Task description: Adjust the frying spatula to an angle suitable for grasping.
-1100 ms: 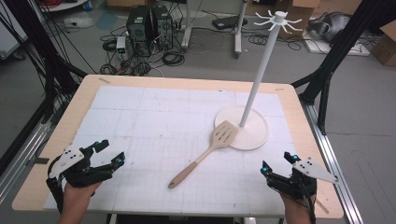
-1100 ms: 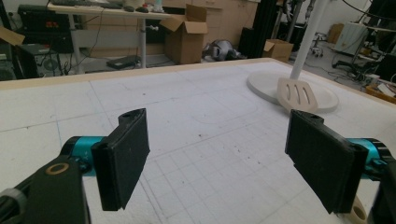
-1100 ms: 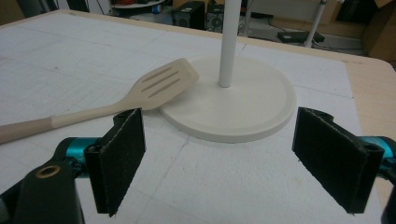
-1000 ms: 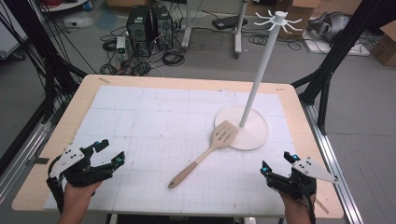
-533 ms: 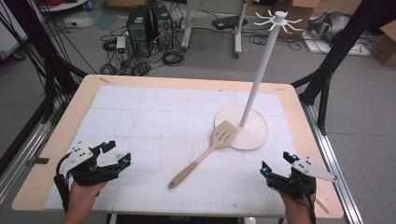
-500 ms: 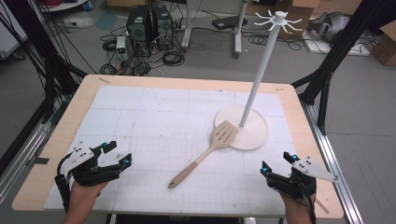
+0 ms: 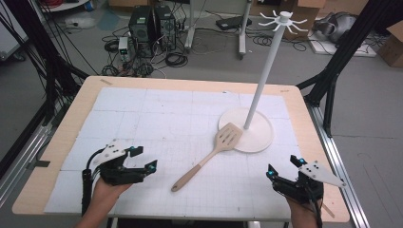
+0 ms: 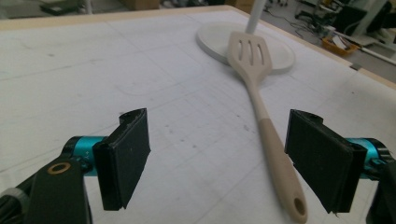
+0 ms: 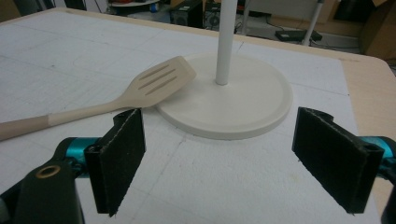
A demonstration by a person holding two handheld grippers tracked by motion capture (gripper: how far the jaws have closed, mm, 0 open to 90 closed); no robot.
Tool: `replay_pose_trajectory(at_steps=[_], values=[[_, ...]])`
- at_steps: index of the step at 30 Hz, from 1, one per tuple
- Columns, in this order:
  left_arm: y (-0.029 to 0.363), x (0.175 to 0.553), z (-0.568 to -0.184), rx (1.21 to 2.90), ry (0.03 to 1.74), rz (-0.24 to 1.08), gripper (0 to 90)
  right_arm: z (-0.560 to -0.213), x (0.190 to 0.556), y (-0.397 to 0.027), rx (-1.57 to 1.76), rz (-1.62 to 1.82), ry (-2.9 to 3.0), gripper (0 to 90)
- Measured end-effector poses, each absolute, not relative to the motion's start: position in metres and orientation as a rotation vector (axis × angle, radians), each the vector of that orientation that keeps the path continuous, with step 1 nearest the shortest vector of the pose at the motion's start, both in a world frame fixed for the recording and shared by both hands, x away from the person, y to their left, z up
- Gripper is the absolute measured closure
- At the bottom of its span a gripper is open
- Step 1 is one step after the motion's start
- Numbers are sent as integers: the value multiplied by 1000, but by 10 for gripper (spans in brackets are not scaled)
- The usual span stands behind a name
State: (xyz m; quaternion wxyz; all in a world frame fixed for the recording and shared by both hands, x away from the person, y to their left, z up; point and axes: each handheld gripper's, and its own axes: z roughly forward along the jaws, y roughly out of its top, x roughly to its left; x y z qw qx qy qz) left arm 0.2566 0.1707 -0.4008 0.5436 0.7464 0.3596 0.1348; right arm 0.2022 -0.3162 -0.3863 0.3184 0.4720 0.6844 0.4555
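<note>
A cream slotted spatula [image 7: 207, 156] lies on the white gridded mat, its head resting on the round base [image 7: 259, 137] of a white hook stand [image 7: 266, 66]. My left gripper [image 7: 142, 159] is open at the front left, pointing toward the spatula's handle end [image 8: 285, 186], which lies just ahead of its right pad. The spatula head [image 8: 248, 50] lies farther off on the stand base [image 8: 280, 51]. My right gripper [image 7: 283, 167] is open at the front right, facing the stand base [image 9: 233, 105] and the spatula head [image 9: 161, 79]. Nothing sits between either pair of pads.
The wooden table edge [image 7: 304, 109] frames the mat. Black frame struts [image 7: 340, 61], computer towers [image 7: 152, 23] and cables stand on the floor beyond the table's far side. The stand's pole [image 9: 223, 42] rises from the base.
My left gripper has moved right and a little forward toward the spatula's handle. The right gripper has stayed put.
</note>
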Motion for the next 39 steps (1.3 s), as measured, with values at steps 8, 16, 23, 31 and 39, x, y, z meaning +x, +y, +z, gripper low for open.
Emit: replay_pose_trajectory(at_steps=[8, 16, 23, 31, 39], values=[[121, 271, -408, 1865, 859, 215, 258, -387, 203, -316, 1244, 1198, 1804, 164], [79, 276, -427, 2028, 847, 179, 292, -387, 203, -315, 1243, 1197, 1804, 165], [69, 274, -438, 2116, 847, 196, 385, -387, 203, -317, 1244, 1196, 1802, 165], [69, 270, -444, 2137, 848, 241, 468, -387, 202, -318, 1248, 1189, 1798, 166], [69, 266, -443, 2154, 794, 187, 666, -387, 202, -319, 1262, 1185, 1788, 168]])
